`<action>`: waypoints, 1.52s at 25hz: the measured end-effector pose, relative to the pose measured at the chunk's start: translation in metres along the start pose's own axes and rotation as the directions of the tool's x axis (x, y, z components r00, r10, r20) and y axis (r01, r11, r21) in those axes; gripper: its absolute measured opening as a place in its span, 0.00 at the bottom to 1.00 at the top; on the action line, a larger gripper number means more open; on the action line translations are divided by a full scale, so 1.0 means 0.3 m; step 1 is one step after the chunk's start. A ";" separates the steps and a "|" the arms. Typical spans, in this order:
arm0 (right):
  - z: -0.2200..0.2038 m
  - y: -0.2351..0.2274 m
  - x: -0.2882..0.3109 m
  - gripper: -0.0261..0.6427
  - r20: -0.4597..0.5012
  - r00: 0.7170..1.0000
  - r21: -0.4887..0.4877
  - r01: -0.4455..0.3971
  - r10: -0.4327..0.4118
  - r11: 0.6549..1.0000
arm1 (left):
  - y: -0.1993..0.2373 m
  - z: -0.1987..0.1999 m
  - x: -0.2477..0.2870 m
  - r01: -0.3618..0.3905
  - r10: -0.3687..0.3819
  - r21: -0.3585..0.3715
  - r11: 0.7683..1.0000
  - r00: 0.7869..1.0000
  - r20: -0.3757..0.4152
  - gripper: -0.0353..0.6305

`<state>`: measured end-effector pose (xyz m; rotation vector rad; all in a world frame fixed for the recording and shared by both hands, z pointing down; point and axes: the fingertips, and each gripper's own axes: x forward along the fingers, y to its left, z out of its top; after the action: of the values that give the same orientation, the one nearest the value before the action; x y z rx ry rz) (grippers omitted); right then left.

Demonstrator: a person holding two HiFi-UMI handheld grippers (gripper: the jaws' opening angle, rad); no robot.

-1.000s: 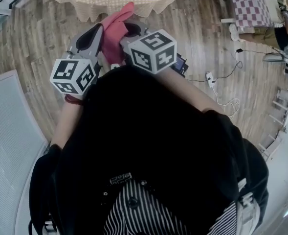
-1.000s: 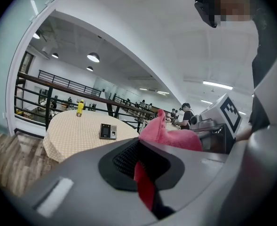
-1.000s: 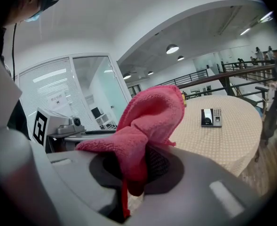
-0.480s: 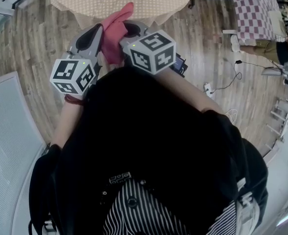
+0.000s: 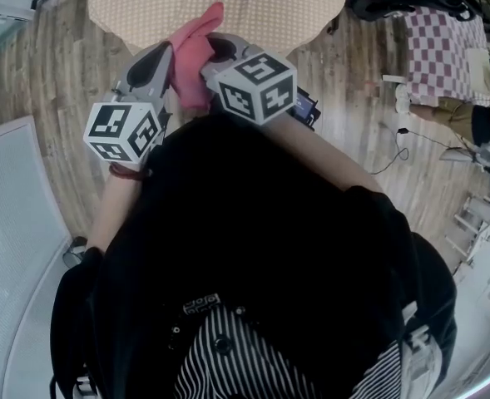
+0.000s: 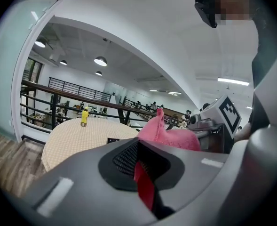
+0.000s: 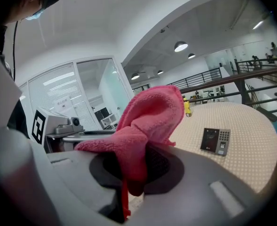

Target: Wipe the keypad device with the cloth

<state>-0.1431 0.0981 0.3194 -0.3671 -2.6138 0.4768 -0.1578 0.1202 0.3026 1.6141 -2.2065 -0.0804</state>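
You held the pink cloth up in front of your body, off the table surface, with both tools on it. The left gripper had its jaws drawn together, and a narrow red-pink fold of the cloth was pinched in the seam between them. The right gripper was likewise closed, clamping a thick bunch of the cloth. The loose end stood above its jaws in a rounded, folded peak. The cloth was soft, with a short nappy pile. The jaw faces were dark with a fine grid texture, set in smooth grey housings.

The keypad device lay flat on the round table, well apart from the cloth and both grippers. It was a thin rectangular panel with a dark glossy section on one side and a grey section with rows of small keys on the other. The key legends were too small to read.

A beige tablecloth with a fine dotted pattern covered the table. A small yellow bottle stood upright near its far edge.

The left marker cube and the right marker cube were white with black square patterns. The floor was wood plank. A sign hung behind a glass partition, and its print was too small to read.
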 end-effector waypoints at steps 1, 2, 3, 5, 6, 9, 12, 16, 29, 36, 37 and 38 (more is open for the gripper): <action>0.013 -0.015 0.004 0.14 -0.002 1.000 -0.002 -0.011 0.011 1.000 | 0.004 0.010 0.016 -0.011 0.011 0.000 1.000 1.000 0.000 0.05; 0.024 -0.031 0.006 0.14 -0.005 1.000 -0.003 -0.022 0.022 1.000 | 0.005 0.019 0.033 -0.021 0.021 -0.001 1.000 1.000 -0.001 0.06; 0.033 -0.049 0.005 0.14 -0.008 0.999 -0.003 -0.032 0.032 0.999 | 0.004 0.026 0.052 -0.030 0.030 -0.002 1.000 1.000 -0.002 0.05; 0.046 -0.088 0.003 0.14 -0.012 0.999 0.000 -0.047 0.047 0.999 | 0.001 0.034 0.092 -0.044 0.044 -0.003 0.999 0.999 -0.007 0.05; 0.050 -0.108 0.003 0.14 -0.014 0.998 0.004 -0.053 0.053 0.999 | 0.001 0.035 0.112 -0.050 0.050 -0.001 0.999 0.999 -0.011 0.06; 0.063 -0.168 0.002 0.14 -0.016 0.997 0.028 -0.072 0.072 0.997 | -0.003 0.043 0.173 -0.062 0.062 0.004 0.998 0.998 -0.018 0.05; 0.072 -0.221 -0.001 0.14 -0.015 0.996 0.042 -0.088 0.088 0.995 | -0.008 0.047 0.227 -0.073 0.073 0.004 0.997 0.997 -0.028 0.05; 0.082 -0.271 -0.004 0.14 -0.009 0.995 0.069 -0.094 0.095 0.993 | -0.013 0.054 0.281 -0.070 0.072 0.040 0.997 0.995 -0.061 0.05; 0.207 -0.449 0.105 0.14 0.034 0.998 0.134 0.047 -0.052 0.990 | 0.111 0.146 0.490 0.125 -0.118 0.064 0.990 0.988 -0.100 0.06; 0.335 -0.550 0.183 0.14 0.103 0.976 0.183 0.172 -0.193 0.968 | 0.202 0.256 0.619 0.276 -0.261 0.133 0.952 0.958 -0.120 0.05; 0.341 -0.556 0.198 0.14 0.106 0.971 0.192 0.190 -0.213 0.963 | 0.219 0.259 0.627 0.297 -0.281 0.131 0.946 0.951 -0.127 0.06; 0.346 -0.559 0.216 0.14 0.111 0.966 0.203 0.207 -0.233 0.957 | 0.237 0.262 0.633 0.319 -0.302 0.132 0.939 0.944 -0.136 0.05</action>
<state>-0.2776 -0.0601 0.3228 0.0210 -2.6658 0.6872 -0.2972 -0.0469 0.3046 1.9899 -1.8952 0.0923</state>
